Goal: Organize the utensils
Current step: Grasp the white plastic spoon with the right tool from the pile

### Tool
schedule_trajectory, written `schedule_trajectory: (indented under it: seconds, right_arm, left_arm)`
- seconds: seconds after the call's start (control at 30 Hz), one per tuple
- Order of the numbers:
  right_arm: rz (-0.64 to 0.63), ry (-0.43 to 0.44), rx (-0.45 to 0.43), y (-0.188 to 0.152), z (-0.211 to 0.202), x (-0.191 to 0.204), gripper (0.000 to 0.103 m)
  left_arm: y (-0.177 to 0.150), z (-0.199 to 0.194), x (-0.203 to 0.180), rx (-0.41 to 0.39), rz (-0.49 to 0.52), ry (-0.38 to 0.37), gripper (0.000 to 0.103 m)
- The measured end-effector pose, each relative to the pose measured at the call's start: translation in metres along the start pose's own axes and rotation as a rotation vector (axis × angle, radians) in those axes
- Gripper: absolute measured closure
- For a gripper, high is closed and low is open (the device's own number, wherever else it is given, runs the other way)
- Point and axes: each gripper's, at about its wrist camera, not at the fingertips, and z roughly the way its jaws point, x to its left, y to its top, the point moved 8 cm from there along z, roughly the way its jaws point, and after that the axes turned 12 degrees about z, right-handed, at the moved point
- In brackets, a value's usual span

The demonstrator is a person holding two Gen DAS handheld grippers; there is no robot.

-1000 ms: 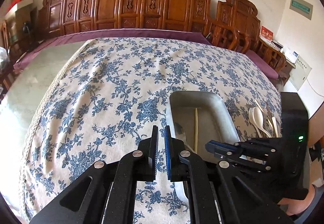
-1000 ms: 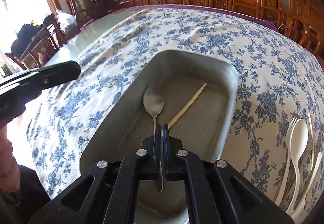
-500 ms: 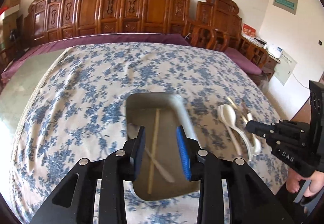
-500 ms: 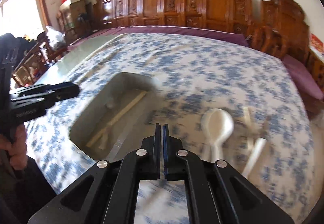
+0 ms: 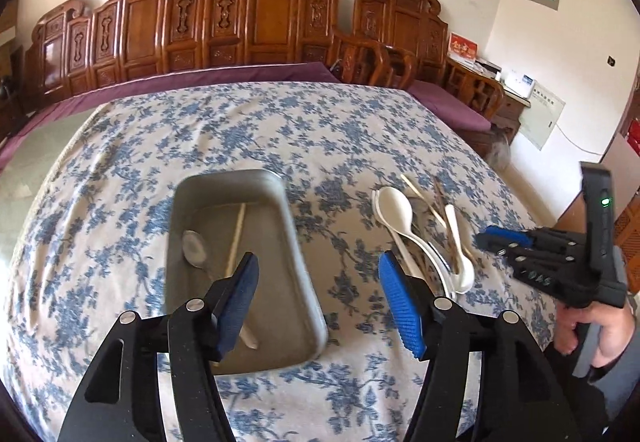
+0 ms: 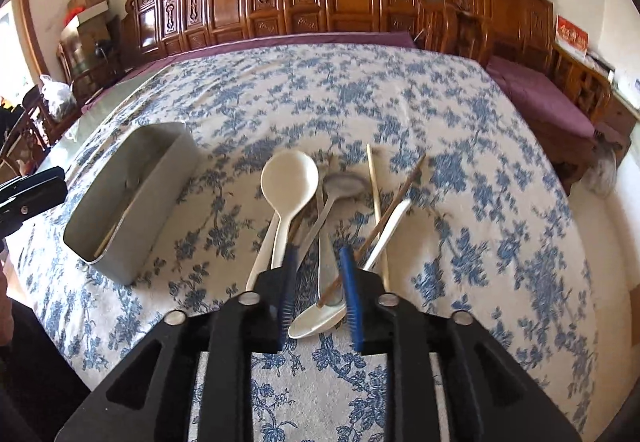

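Grey tray sits left on the floral tablecloth, holding a metal spoon and a pale chopstick. Wide bare cloth behind it, far edge well apart. Left gripper over the tray's near right rim, tilted down, jaws just been opening, spread wide, nothing between. Loose utensil pile right of the tray: white spoon, metal spoon, chopsticks. Right gripper angled down over the pile's near end, jaws just been opening, part-spread, gripping nothing.

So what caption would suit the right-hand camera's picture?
Right gripper, jaws just opening and empty, hovers over the utensil pile beside the grey metal bin on the floral tablecloth.
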Motion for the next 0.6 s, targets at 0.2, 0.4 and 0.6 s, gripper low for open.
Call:
schedule_trajectory:
  seconds: [0.2, 0.4, 0.6]
  right_arm:
    - [-0.035, 0.029, 0.043, -0.007, 0.029, 0.014, 0.074]
    - [-0.058, 0.034, 0.089, -0.014, 0.054, 0.024, 0.074]
    - [-0.046, 0.039, 0.095, -0.014, 0.058, 0.018, 0.091]
  left_arm:
    - [-0.005, 0.005, -0.017, 0.0, 0.032, -0.01, 0.043]
    - [-0.006, 0.008, -0.024, 0.0, 0.03, -0.018, 0.042]
    - [-0.01, 0.016, -0.029, 0.02, 0.048, -0.008, 0.042]
